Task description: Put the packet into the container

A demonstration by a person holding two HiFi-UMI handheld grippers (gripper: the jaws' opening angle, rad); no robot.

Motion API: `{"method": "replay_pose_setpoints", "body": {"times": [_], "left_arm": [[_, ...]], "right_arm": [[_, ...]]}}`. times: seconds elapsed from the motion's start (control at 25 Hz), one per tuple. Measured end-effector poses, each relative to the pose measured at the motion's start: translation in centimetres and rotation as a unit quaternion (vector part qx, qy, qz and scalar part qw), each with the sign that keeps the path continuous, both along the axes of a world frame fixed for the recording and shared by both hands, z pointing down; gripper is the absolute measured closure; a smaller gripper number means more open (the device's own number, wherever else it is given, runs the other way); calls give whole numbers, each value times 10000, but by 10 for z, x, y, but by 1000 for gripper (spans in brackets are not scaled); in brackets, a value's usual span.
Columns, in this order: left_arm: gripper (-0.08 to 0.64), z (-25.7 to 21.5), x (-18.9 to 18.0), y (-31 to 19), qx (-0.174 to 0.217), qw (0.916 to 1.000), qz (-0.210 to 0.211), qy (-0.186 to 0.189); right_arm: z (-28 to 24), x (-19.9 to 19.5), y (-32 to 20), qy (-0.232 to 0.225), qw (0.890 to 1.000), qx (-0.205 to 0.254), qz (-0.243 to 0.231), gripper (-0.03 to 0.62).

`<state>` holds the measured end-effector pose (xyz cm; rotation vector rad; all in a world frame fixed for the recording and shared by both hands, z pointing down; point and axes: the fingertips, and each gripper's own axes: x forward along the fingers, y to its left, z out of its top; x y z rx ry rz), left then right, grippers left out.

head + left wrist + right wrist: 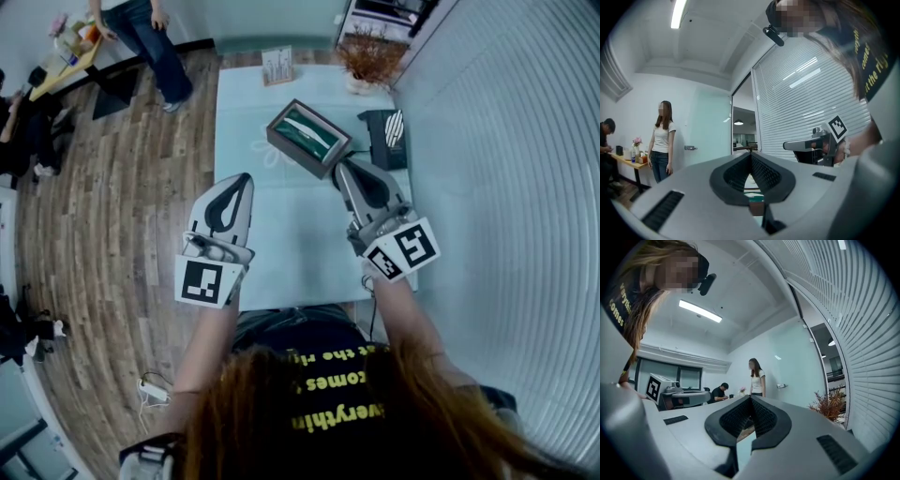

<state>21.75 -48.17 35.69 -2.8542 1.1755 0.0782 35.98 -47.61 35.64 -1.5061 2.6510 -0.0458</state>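
Left hand-held gripper (245,180), right hand-held gripper (340,166), raised, jaws together

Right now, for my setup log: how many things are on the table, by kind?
Box: 1
Plant: 1
Card stand: 1
Black item: 1
Total: 4

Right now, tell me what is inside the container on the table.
The container holds a green layer with a white strip across it, probably the packet. Anything beneath is covered.
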Motion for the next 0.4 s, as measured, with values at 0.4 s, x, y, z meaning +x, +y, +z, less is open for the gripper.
{"method": "replay_pose_setpoints", "body": {"times": [0.4], "left_arm": [[558,2,5,-4,45,10000,-3,16]], "right_arm": [[-8,5,-2,15,9999,138,41,569]]}}
